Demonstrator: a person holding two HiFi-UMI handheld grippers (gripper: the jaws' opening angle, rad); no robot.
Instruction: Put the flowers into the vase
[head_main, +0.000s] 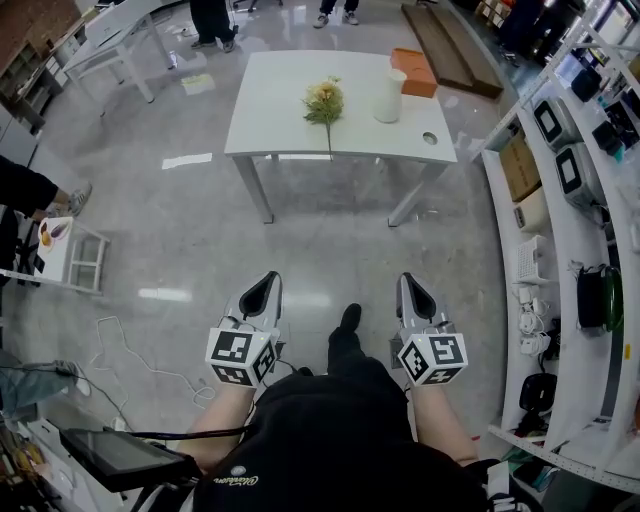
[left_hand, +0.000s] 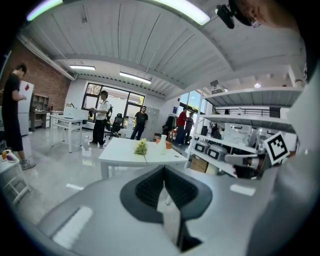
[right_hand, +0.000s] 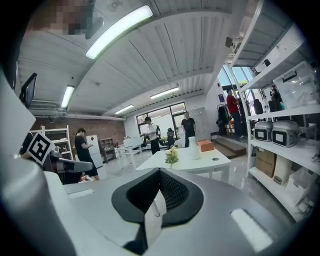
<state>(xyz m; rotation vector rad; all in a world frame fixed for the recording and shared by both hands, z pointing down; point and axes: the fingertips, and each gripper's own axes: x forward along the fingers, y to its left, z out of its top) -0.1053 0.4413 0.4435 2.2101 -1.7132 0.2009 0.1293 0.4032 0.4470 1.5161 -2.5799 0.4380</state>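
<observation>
Table (head_main: 290, 120): white, smooth, rectangular top with a small round hole near one corner; slanted legs; stands on a glossy grey floor (head_main: 200, 250), well ahead of both grippers
Flowers (head_main: 324, 102): pale yellow blooms on a thin green stem; lying flat on the table top, near the vase but apart from it
Vase (head_main: 389, 95): white, plain, cylindrical; upright on the table
Box (head_main: 414, 72): orange, flat, rectangular; at the table's far right corner, just behind the vase
Left gripper (head_main: 267, 283): grey shell, black ribbed pads, marker cube at the rear; held low, pointing towards the table; fingers pressed together, nothing between them
Right gripper (head_main: 410, 286): same build; level with the left, across the person's leg; fingers together, holding nothing
Shelves (head_main: 560, 230): white, along the right; carrying appliances
</observation>
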